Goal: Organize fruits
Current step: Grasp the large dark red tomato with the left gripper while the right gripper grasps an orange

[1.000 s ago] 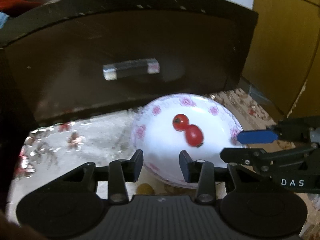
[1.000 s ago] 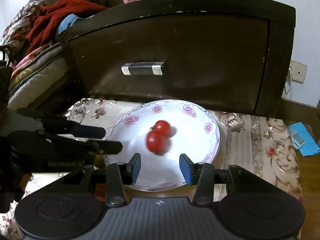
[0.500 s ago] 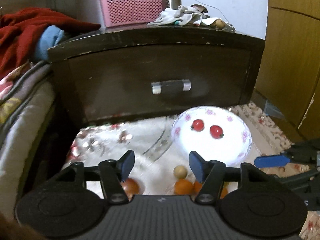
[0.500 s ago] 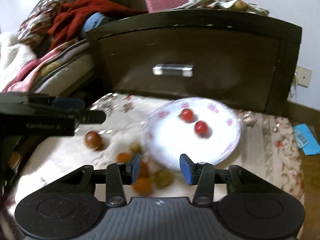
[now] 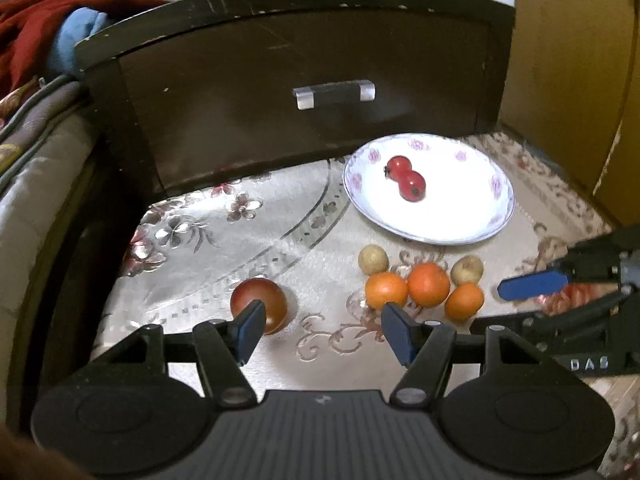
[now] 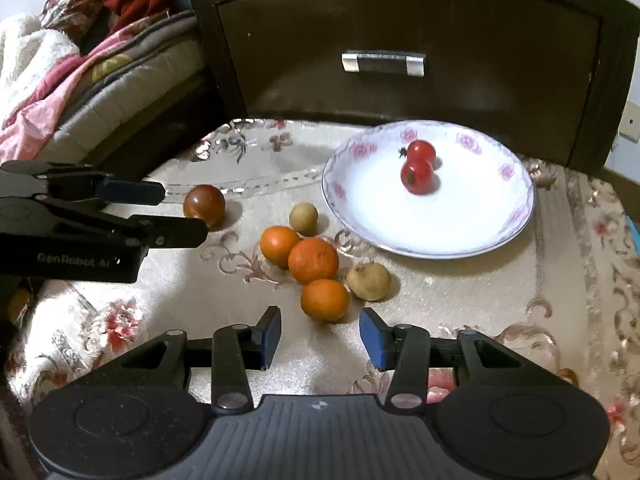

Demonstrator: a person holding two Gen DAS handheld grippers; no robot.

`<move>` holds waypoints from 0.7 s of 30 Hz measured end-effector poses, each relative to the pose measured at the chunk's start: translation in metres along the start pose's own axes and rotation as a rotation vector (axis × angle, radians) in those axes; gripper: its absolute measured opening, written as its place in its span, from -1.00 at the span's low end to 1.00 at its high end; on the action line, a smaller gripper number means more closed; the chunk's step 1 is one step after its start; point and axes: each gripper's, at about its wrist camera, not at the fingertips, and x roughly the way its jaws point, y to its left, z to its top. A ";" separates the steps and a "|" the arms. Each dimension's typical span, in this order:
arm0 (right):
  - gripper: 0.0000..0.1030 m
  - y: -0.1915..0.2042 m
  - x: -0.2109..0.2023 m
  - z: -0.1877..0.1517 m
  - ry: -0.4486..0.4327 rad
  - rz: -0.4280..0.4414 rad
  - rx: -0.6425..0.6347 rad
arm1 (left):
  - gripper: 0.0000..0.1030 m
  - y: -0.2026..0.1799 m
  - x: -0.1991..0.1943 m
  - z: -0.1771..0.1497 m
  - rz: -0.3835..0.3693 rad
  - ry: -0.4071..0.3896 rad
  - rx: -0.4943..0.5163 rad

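Floral tablecloth (image 6: 460, 300) before a dark drawer: both grippers, drawn back from the plate, are empty, left gripper (image 5: 322, 330) now wider, right gripper (image 6: 320, 338) part-open behind three oranges (image 6: 313, 260); two cherry tomatoes (image 6: 418, 168) already plated (image 6: 516, 216), five loose fruits remaining

A glossy white plate (image 6: 460, 236) lay on shiny embroidered cloth (image 6: 460, 292). The dark wooden drawer front (image 6: 400, 32) looked scuffed, its handle (image 6: 383, 63) brushed metal. The oranges (image 6: 313, 260) had dimpled matt skin.
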 end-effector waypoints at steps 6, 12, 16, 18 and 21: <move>-0.25 0.000 0.010 0.002 -0.010 0.007 -0.001 | 0.36 0.021 0.016 -0.004 0.010 0.017 -0.048; -0.25 -0.001 0.017 0.000 -0.005 0.013 0.006 | 0.36 0.028 0.032 -0.002 0.031 0.007 -0.050; -0.25 -0.001 0.021 0.000 -0.004 0.021 0.017 | 0.36 0.033 0.045 -0.002 0.038 0.017 -0.054; -0.22 -0.001 0.021 -0.001 -0.007 0.023 0.014 | 0.36 0.036 0.050 -0.001 0.039 0.019 -0.066; -0.22 -0.001 0.022 -0.001 -0.012 0.026 0.019 | 0.36 0.040 0.057 -0.001 0.045 0.029 -0.076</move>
